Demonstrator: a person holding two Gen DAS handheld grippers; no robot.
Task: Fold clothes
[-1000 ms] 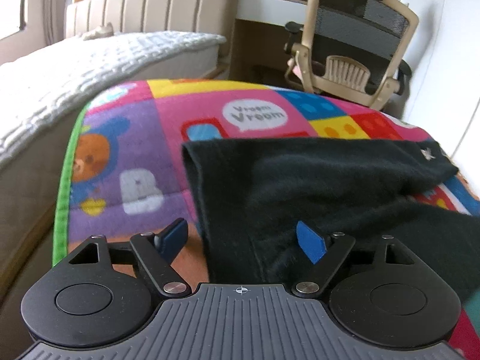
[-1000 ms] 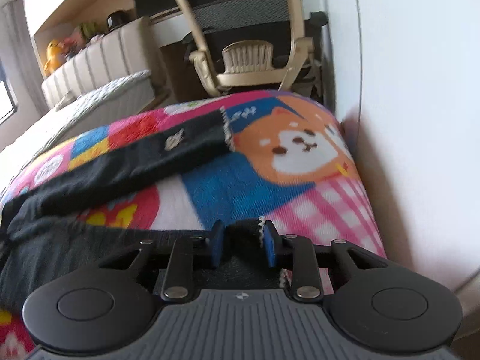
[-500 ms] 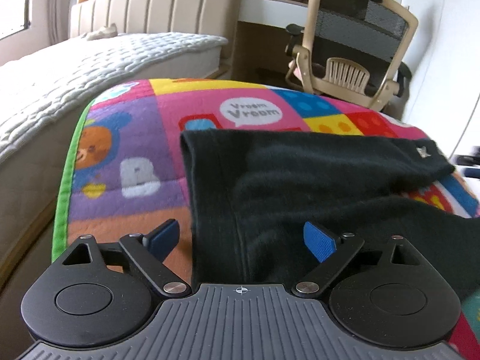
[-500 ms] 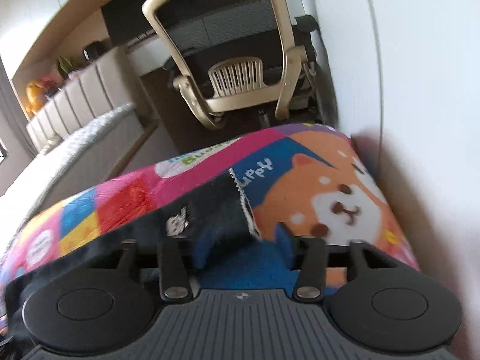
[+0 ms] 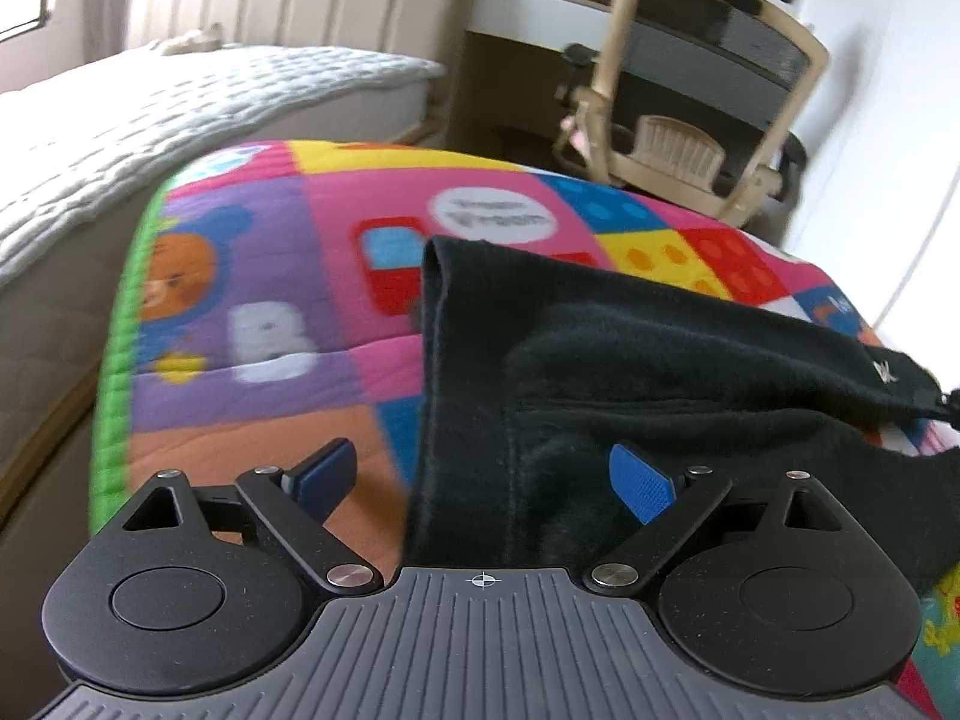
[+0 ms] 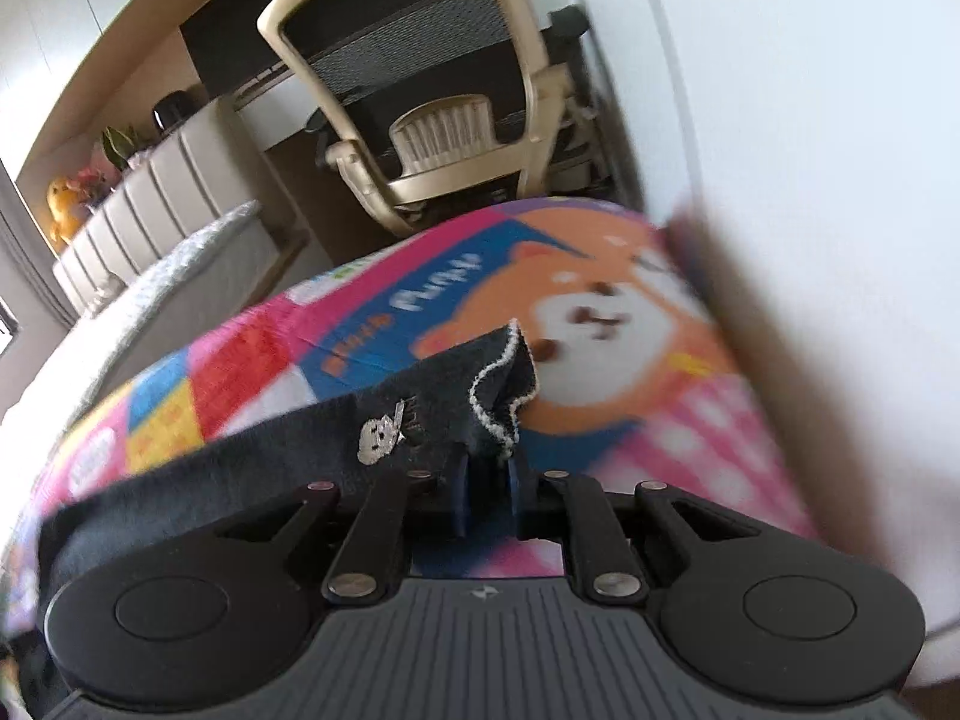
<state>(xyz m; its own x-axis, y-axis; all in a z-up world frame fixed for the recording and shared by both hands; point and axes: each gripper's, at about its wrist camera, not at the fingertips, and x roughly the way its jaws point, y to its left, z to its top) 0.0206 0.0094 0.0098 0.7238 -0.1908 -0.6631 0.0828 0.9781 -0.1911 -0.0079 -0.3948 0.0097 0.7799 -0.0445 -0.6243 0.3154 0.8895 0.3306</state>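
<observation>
The right gripper (image 6: 486, 495) was closing its jaws on the white-stitched end of the black garment (image 6: 420, 402) — the cloth sat pinched between the blue pads. The left gripper (image 5: 480, 474) stood wide apart over the garment's near edge, gripping nothing. The garment (image 5: 630, 372) lay spread across the bright cartoon quilt (image 5: 252, 300) — a beige office chair (image 6: 432, 108) beyond.

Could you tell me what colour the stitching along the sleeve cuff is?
White, along the dark cuff; clearest in the right wrist view.
</observation>
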